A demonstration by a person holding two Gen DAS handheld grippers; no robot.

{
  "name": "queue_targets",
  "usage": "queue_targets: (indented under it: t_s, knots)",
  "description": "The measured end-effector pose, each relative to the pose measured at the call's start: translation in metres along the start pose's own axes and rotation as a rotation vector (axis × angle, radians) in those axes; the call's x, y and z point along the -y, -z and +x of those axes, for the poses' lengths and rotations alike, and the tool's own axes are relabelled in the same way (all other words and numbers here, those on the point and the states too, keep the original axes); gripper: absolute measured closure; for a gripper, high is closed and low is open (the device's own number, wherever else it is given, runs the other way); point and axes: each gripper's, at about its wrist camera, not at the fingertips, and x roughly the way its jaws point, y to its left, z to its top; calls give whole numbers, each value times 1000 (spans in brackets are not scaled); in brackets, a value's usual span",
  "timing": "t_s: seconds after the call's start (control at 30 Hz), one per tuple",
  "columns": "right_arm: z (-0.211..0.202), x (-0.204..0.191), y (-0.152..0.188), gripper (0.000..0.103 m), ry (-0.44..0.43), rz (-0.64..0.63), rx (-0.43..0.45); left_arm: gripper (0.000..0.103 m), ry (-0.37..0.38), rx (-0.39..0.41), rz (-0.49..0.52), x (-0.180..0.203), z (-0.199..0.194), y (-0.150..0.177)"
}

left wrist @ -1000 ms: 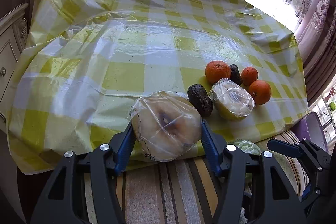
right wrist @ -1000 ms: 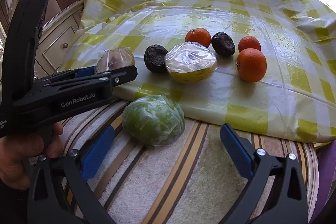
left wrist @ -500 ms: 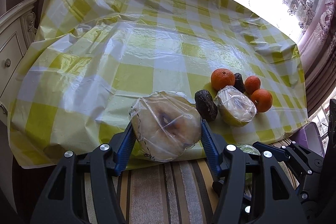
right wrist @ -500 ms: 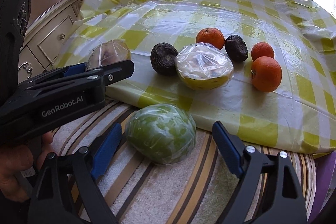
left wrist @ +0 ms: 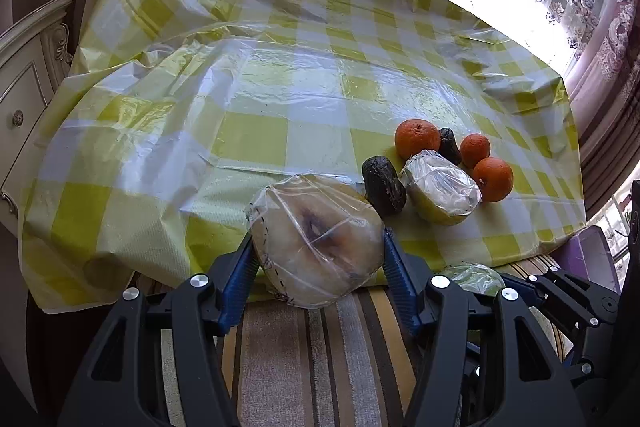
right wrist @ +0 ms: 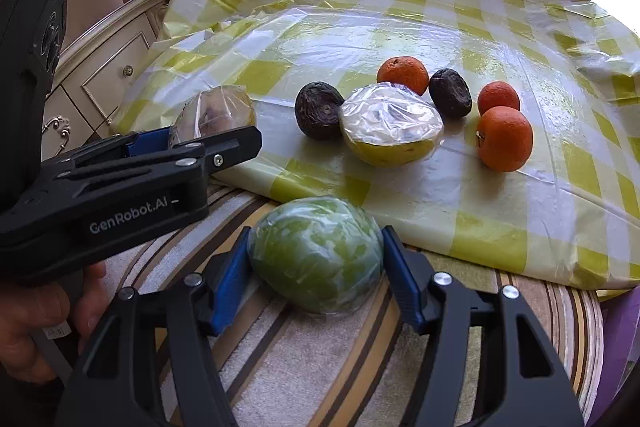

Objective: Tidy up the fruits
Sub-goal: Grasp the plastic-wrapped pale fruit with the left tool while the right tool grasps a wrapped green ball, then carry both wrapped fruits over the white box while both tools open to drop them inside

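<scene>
blue right fingers (right wrist: 316,269) just closed onto wrapped green fruit (right wrist: 316,253), left fingers (left wrist: 316,259) pinching pale wrapped fruit (left wrist: 316,239)

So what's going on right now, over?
Left gripper clamped on pale wrapped fruit half. Right gripper jaws have just been closing, pads now against green wrapped fruit on striped cloth. Nothing in the way.

Tablecloth (right wrist: 460,195): yellow-green and white check under glossy clear film. Striped mat (right wrist: 320,359): beige, brown, ochre bands. Wrapped green fruit (right wrist: 316,253): mottled green. Wrapped pale fruit (left wrist: 316,241): cream with dark brown centre. Halved fruit (right wrist: 390,129): yellow rind. Three oranges (right wrist: 505,139): vivid orange. Two dark fruits (right wrist: 319,109): brown-black. Gripper pads (right wrist: 228,287): blue on black frames.
</scene>
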Motion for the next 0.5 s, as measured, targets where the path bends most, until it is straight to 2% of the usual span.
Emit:
queue_targets:
  t_s: [0.5]
  knots:
    - [-34, 41, 19, 40, 27, 94, 58, 45, -14, 45, 30, 21, -22, 10]
